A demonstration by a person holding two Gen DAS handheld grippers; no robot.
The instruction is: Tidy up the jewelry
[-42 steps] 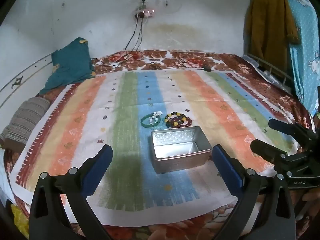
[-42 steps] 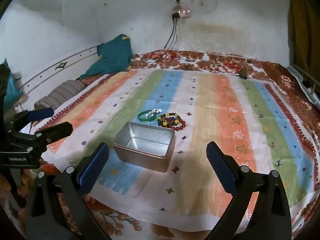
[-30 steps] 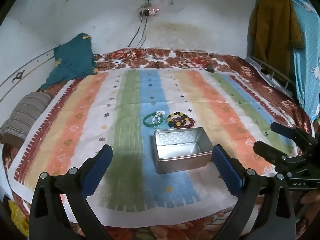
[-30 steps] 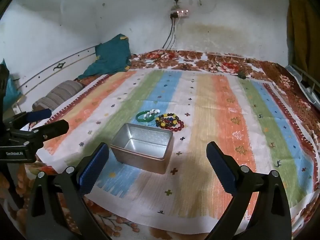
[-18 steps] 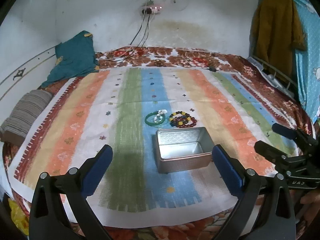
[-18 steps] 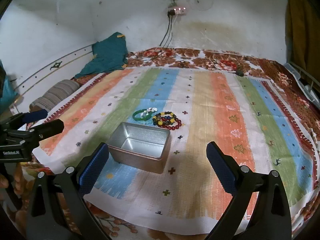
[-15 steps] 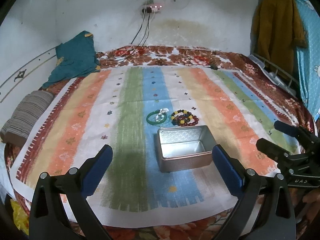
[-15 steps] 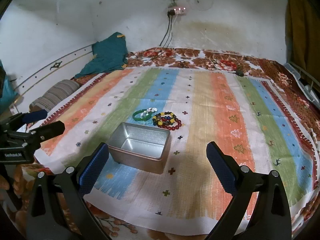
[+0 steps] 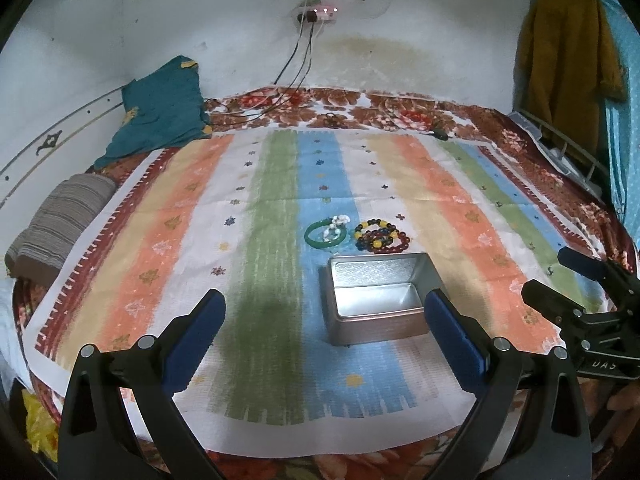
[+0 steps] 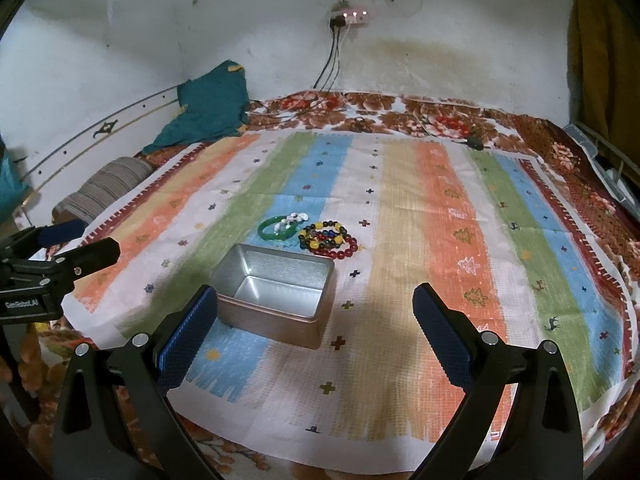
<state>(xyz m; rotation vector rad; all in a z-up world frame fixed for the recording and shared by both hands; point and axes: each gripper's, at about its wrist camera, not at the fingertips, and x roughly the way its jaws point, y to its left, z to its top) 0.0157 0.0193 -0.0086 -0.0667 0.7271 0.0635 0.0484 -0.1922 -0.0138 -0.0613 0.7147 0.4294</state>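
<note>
An empty open metal tin [image 9: 376,296] [image 10: 276,292] sits on a striped cloth [image 9: 260,264] [image 10: 420,264]. Just beyond it lie a green bangle [image 9: 325,234] [image 10: 276,228] with a small white beaded piece [image 9: 338,222] [image 10: 294,218] on its rim, and a pile of multicoloured and dark red bead bracelets [image 9: 380,236] [image 10: 328,240]. My left gripper [image 9: 324,332] is open and empty, hovering near the cloth's front edge. My right gripper [image 10: 314,328] is open and empty, to the right of the left one. Each gripper shows at the other view's edge.
A teal cloth bundle [image 9: 160,112] and a striped folded blanket [image 9: 60,224] lie at the left. Cables hang from a wall socket [image 9: 316,14] at the back. Clothes [image 9: 568,52] hang at the right above a rack edge.
Both grippers have drifted slightly forward and the views shifted a little; the tin and jewelry have not moved. Both grippers stay open.
</note>
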